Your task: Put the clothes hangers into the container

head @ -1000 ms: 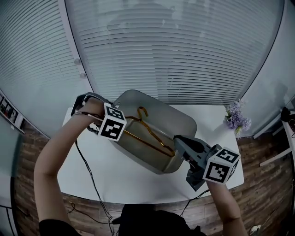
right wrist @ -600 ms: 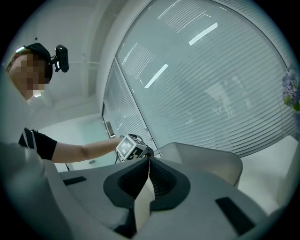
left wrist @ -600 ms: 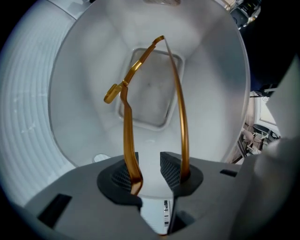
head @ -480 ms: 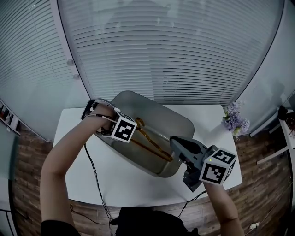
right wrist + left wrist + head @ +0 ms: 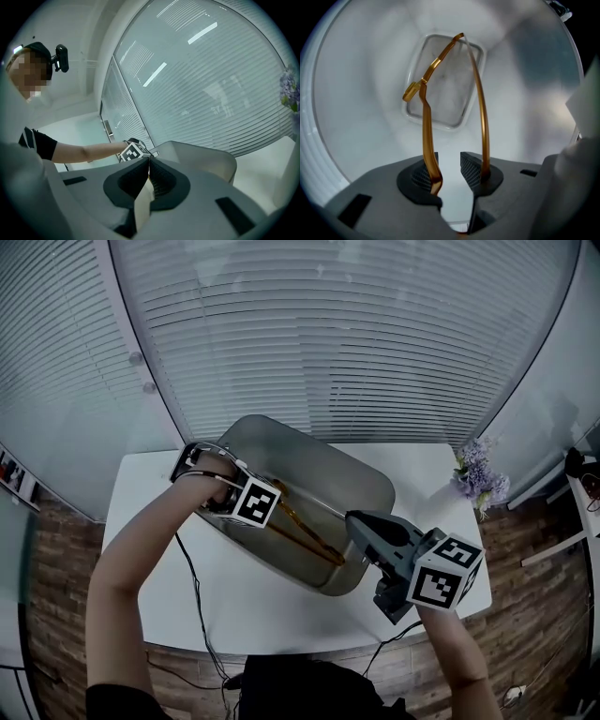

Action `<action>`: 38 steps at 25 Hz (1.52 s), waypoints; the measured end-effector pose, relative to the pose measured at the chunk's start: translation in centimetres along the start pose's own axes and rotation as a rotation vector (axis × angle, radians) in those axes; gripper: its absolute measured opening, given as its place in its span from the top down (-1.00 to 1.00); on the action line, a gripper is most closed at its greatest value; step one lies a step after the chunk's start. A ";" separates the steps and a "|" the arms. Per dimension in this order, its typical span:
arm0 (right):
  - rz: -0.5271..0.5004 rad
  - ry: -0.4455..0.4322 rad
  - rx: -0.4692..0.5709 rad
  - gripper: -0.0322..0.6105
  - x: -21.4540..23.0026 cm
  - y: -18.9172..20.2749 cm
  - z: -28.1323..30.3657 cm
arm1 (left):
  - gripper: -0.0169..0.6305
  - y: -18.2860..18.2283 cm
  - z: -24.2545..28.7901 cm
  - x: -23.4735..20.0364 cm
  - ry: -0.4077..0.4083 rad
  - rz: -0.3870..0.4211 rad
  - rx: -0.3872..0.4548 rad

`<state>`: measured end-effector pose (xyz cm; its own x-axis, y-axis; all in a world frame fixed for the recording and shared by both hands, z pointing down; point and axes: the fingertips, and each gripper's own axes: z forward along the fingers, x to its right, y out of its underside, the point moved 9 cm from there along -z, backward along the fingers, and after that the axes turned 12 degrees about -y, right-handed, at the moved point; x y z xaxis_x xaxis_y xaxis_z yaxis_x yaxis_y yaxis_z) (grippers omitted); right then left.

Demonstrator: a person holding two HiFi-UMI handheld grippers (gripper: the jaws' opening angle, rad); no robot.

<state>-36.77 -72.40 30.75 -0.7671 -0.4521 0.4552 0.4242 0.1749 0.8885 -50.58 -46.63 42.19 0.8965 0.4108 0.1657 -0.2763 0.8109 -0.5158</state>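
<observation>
A gold wire clothes hanger [image 5: 305, 535] lies slanted inside the grey oval container [image 5: 375, 486] on the white table. My left gripper [image 5: 279, 516] reaches into the container from its left side and is shut on the hanger. In the left gripper view the jaws [image 5: 449, 164] stand partly apart. One hanger wire [image 5: 427, 140] runs over the left pad, and the other passes outside the right jaw. The hook points at the container's bottom [image 5: 440, 79]. My right gripper [image 5: 356, 523] is shut on the container's near right rim, a pale edge [image 5: 143, 199] pinched between its pads [image 5: 149, 171].
The white table [image 5: 234, 601] carries the container. A pot of purple flowers [image 5: 476, 474] stands at the table's right end. Cables [image 5: 192, 592] hang off the front left edge. Slatted blinds fill the wall behind the table.
My left gripper has carried the hanger down and to the right, deeper into the container. The right gripper has kept its hold on the rim.
</observation>
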 end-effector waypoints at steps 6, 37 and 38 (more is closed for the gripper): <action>0.000 -0.007 -0.001 0.81 0.3 -0.1 0.0 | 0.43 0.3 0.4 0.4 -0.002 0.001 -0.062; -0.105 0.020 -0.020 0.81 -0.3 0.9 -0.7 | -0.14 4.7 -10.7 -1.0 -0.228 -0.697 0.744; -0.112 0.020 -0.019 0.81 -0.5 0.9 -0.7 | -0.14 5.0 -10.7 -0.6 -0.245 -0.730 0.759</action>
<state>-35.66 -72.65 31.24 -0.8008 -0.4849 0.3515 0.3452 0.1057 0.9325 -48.74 -47.29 30.51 0.8612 -0.2726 0.4289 0.0788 0.9053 0.4173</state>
